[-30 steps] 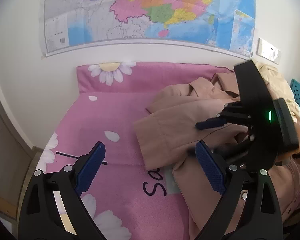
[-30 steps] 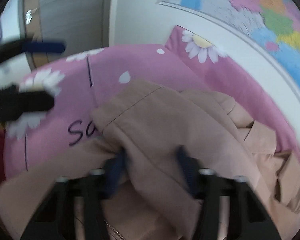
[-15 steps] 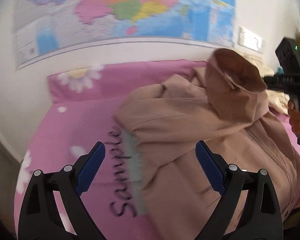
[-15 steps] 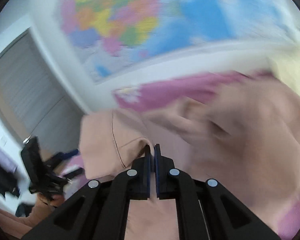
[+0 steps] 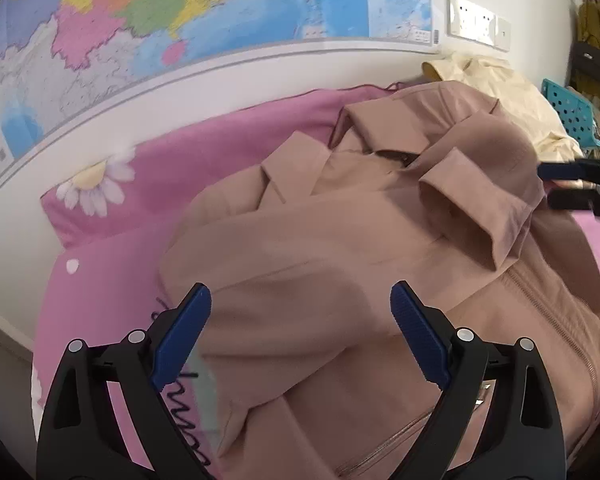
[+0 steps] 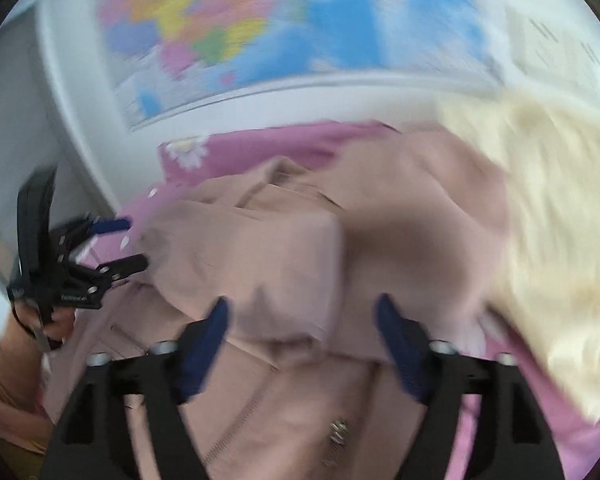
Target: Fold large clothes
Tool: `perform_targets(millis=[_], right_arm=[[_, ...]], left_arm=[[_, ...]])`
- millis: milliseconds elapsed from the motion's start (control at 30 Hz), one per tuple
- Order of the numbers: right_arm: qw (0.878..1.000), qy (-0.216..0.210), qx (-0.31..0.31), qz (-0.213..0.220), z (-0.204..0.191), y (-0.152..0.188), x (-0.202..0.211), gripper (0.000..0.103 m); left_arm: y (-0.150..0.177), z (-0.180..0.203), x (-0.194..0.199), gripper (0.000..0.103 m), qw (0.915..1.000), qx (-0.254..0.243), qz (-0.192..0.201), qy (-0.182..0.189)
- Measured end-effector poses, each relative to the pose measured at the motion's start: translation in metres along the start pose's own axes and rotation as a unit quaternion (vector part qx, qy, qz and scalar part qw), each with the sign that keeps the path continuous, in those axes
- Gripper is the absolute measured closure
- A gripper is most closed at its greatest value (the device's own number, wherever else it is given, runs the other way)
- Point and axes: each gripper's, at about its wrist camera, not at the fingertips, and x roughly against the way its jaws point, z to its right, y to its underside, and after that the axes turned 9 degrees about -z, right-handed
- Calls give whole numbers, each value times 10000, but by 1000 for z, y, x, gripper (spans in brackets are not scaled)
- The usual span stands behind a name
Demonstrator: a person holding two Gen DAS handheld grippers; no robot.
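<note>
right fingers: the right gripper [image 6: 302,344] was pinched tight on a fold of the tan jacket [image 5: 380,264] half a second ago; its jaws have just been opening and now stand wide, pads off the cloth, nothing pinched. Jacket fabric sits under and between them, but loose.

left fingers: the left gripper [image 5: 300,332] is spread wide too, hovering over the near side of the jacket with nothing in it. Same as in the earlier shots.

what changed: the sleeve [image 5: 472,208] that was being carried across has been let go, and it's lying draped over the chest now, cuff toward the right gripper. So I'd say the sleeve fold-in is done and both hands are free for the next fold.

where the jacket is: on the pink daisy bedsheet [image 5: 112,264], bunched, not really flat yet.

which way it points: collar [image 5: 364,128] toward the wall with the map [image 5: 180,16], zipper [image 5: 548,316] running from there back toward the person, so that's the long axis. Hem's out of view.

neighbour: the cream garment [image 5: 512,96] lies just beside it, up by the collar on the right side.
</note>
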Motion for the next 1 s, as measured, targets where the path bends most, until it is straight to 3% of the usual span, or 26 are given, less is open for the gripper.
perform_targets(millis=[133, 200, 233, 267, 333, 433, 500, 533, 567, 600, 700, 767, 867, 933, 1000], right_arm=[[9938, 538, 923, -314, -46, -19, -39, 15], [9877, 977, 1114, -493, -52, -22, -61, 19], [9864, 1062, 1125, -564, -51, -23, -67, 34], [9873, 1044, 1025, -627, -43, -24, -70, 57], [9961, 605, 360, -533, -11, -26, -60, 87], [9984, -74, -547, -95, 38, -20, -28, 88], [9936, -330, -1075, 114, 72, -8, -6, 88], [9905, -402, -1308, 107, 86, -2, -1, 80], [9873, -418, -1534, 32, 99, 3, 0, 64], [9852, -425, -1661, -64, 110, 8, -1, 62], [9830, -430, -1784, -8, 123, 23, 11, 56], [9821, -407, -1826, 217, 127, 32, 29, 39], [9822, -592, -1725, 457, 123, 36, 44, 26], [9859, -652, -1506, 323, 113, 28, 35, 23], [9905, -302, -1341, 100, 104, 22, 22, 27]], left_arm=[[-5, 4, -4, 13, 9999, 0, -84, -101], [-3, 2, -5, 13, 9998, 10, -135, -157], [-1, 1, -5, 13, 9997, 22, -155, -197], [0, -1, -5, 13, 9996, 39, -173, -227], [5, -9, -4, 13, 9994, 127, -199, -266], [13, -25, -4, 13, 9989, 309, -235, -276], [16, -35, -6, 13, 9982, 466, -276, -246], [17, -38, -7, 13, 9979, 526, -291, -223], [19, -43, -9, 13, 9974, 615, -320, -199], [21, -45, -10, 13, 9970, 661, -344, -215], [28, -57, -14, 13, 9951, 854, -444, -221], [32, -64, -15, 13, 9941, 960, -491, -112], [36, -69, -15, 13, 9937, 1006, -499, -46], [39, -71, -15, 12, 9929, 1017, -531, 316], [39, -68, -18, 12, 9919, 979, -611, 534]])
